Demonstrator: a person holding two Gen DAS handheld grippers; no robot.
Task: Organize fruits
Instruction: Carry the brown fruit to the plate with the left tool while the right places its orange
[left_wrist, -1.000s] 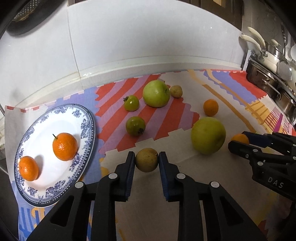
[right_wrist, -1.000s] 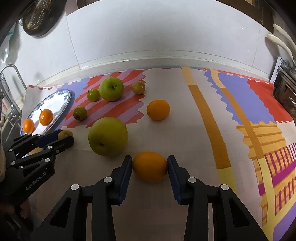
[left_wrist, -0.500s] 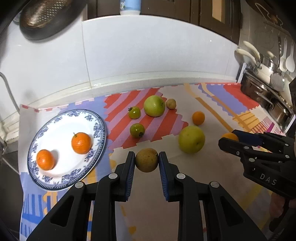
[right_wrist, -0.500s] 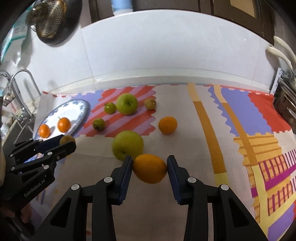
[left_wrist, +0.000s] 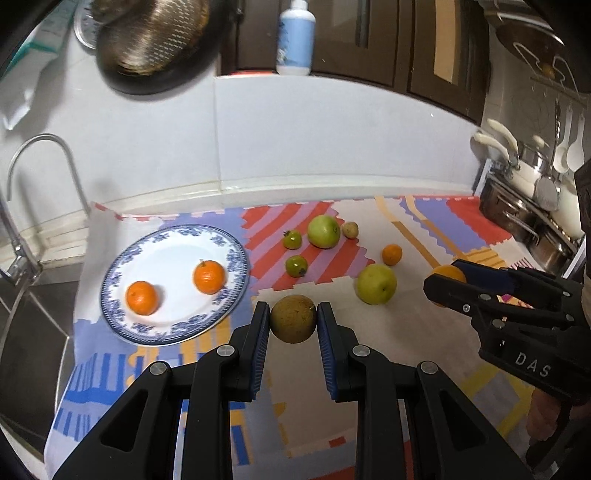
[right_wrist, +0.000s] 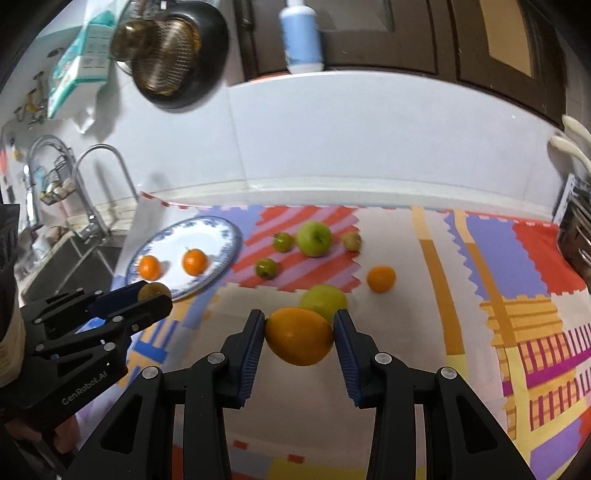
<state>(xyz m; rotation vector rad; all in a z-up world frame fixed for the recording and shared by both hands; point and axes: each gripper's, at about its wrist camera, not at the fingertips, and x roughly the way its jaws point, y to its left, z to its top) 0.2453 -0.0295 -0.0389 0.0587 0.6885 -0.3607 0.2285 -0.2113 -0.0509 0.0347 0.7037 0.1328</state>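
You are working over a kitchen counter covered by a bright patchwork mat (left_wrist: 424, 332), with a white backsplash behind, a tap (left_wrist: 40, 177) at the far left and a pot rack at the far right. Compared with a second ago, both grippers have risen well clear of the mat, each carrying its fruit up, so both pickups look finished and the carry to the plate is what remains. On the left, the blue-rimmed plate (left_wrist: 236, 258) already holds two tangerines (left_wrist: 209, 276), with bare white near its right edge. Your left gripper (left_wrist: 292, 325) pinches a brownish round fruit (left_wrist: 292, 323) between its pads, just right of and nearer than the plate. Farther right, on the striped patch, lie two small green fruits (left_wrist: 296, 266), a green apple (left_wrist: 324, 231) and a small tan fruit (left_wrist: 350, 229); nearer sits a second, larger yellow-green apple (left_wrist: 376, 283), with a small orange (left_wrist: 392, 254) just beyond it. Your right gripper (right_wrist: 299, 341) clamps a large orange (right_wrist: 299, 341), held above that yellow-green apple. Its route to the plate crosses the left gripper, so you probably want to unload the left one first.
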